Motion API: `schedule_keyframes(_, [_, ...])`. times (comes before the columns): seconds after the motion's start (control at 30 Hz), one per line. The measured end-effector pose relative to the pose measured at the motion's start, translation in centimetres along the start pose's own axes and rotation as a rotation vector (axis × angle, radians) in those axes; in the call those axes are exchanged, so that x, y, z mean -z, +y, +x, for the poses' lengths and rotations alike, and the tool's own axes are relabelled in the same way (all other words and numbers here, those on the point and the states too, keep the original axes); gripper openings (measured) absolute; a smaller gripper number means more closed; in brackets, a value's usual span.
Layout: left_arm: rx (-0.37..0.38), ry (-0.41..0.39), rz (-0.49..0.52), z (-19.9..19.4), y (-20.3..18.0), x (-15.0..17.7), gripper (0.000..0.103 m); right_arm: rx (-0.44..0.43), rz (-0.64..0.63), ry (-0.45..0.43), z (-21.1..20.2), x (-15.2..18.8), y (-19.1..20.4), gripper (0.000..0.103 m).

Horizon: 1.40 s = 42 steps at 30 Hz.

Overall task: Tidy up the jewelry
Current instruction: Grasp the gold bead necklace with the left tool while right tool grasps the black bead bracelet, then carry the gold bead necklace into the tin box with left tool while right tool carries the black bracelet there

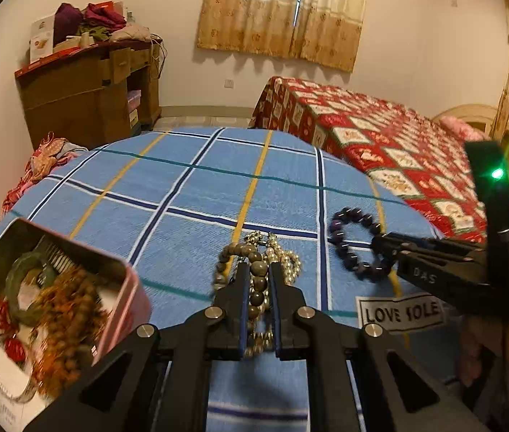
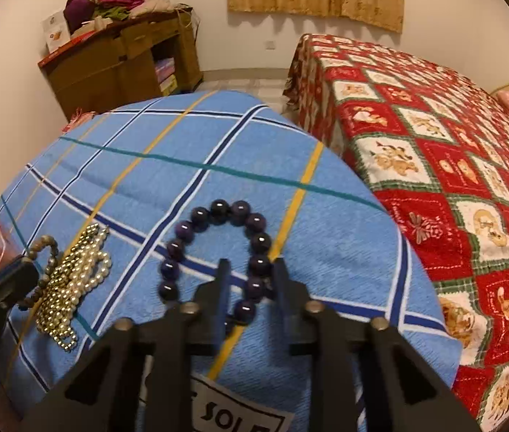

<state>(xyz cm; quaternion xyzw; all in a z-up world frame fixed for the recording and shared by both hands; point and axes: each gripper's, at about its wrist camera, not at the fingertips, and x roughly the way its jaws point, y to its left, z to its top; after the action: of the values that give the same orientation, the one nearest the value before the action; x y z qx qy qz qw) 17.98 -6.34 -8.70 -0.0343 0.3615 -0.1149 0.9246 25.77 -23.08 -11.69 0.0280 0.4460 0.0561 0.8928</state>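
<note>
On a blue plaid cloth [image 1: 182, 194] lies a pile of jewelry: a grey-brown bead bracelet [image 1: 254, 270] and pearl and gold bead chains [image 1: 286, 255]. My left gripper [image 1: 258, 270] straddles the bracelet, jaws narrowly apart around its beads, not clamped. A dark purple bead bracelet [image 2: 218, 248] lies to the right. My right gripper [image 2: 250, 270] is open, with the near side of that bracelet between its fingers. A pink tin [image 1: 38, 306] at the left holds a green bangle, orange beads and red items.
A "LOVE SOLE" label [image 1: 402, 313] is sewn on the cloth near the right gripper. A bed with a red patchwork quilt [image 2: 452, 165] stands to the right. A wooden dresser [image 1: 88, 97] piled with clothes stands at the back left.
</note>
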Motion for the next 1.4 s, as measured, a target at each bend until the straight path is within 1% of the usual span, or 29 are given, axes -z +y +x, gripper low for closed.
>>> schedule_keyframes(0.07, [0.01, -0.001, -0.009, -0.8, 0.2, 0.3, 0.009, -0.011, -0.017, 0.006, -0.3, 0.5, 0.4, 0.018])
schedule_keyframes(0.2, [0.026, -0.006, -0.009, -2.1, 0.1, 1.1, 0.009, -0.047, -0.059, 0.029, -1.3, 1.9, 1.7, 0.018])
schedule_keyframes(0.37, [0.04, 0.003, -0.005, -2.9, 0.1, 2.1, 0.009, -0.07, -0.097, 0.047, -3.0, 4.2, 3.0, 0.018])
schedule_keyframes(0.47, [0.037, 0.01, 0.001, -2.8, 0.0, 2.8, 0.009, -0.071, -0.078, 0.034, -3.1, 4.5, 3.0, 0.021])
schedule_keyframes(0.5, [0.036, 0.014, 0.003, -2.6, -0.1, 2.9, 0.009, -0.072, -0.067, 0.03, -3.1, 4.4, 2.9, 0.027])
schedule_keyframes(0.53, [0.033, 0.017, 0.006, -2.5, -0.1, 3.1, 0.009, -0.071, -0.062, 0.023, -3.0, 4.4, 3.0, 0.027])
schedule_keyframes(0.57, [0.029, 0.016, 0.011, -2.6, -0.2, 3.1, 0.009, -0.061, -0.068, 0.02, -2.9, 4.3, 3.2, 0.028])
schedule_keyframes(0.6, [0.026, 0.013, 0.016, -2.7, -0.3, 3.2, 0.009, -0.056, -0.084, 0.02, -2.8, 4.3, 3.5, 0.03])
schedule_keyframes(0.63, [0.023, 0.01, 0.019, -2.7, -0.3, 3.2, 0.009, -0.047, -0.106, 0.021, -2.8, 4.3, 3.9, 0.03])
schedule_keyframes(0.67, [0.022, 0.009, 0.019, -2.8, -0.2, 3.3, 0.009, -0.047, -0.115, 0.021, -2.8, 4.3, 4.1, 0.022])
schedule_keyframes(0.7, [0.023, 0.008, 0.018, -2.8, -0.2, 3.3, 0.009, -0.066, -0.107, 0.023, -2.8, 4.3, 4.1, 0.017])
schedule_keyframes(0.83, [0.028, 0.001, 0.01, -3.2, 0.1, 3.3, 0.009, -0.106, -0.07, 0.004, -3.6, 4.8, 3.7, 0.017])
schedule_keyframes(1.0, [0.052, -0.022, 0.003, -4.5, 0.5, 3.3, 0.009, -0.14, -0.039, -0.056, -6.1, 5.2, 3.7, 0.017])
schedule_keyframes(1.17, [0.066, -0.04, -0.006, -5.9, 0.8, 3.6, 0.009, -0.162, -0.042, -0.105, -8.3, 5.1, 4.6, 0.017])
schedule_keyframes(1.4, [0.058, -0.056, 0.004, -7.3, 0.7, 3.7, 0.009, -0.187, -0.062, -0.138, -9.8, 5.0, 5.7, 0.017])
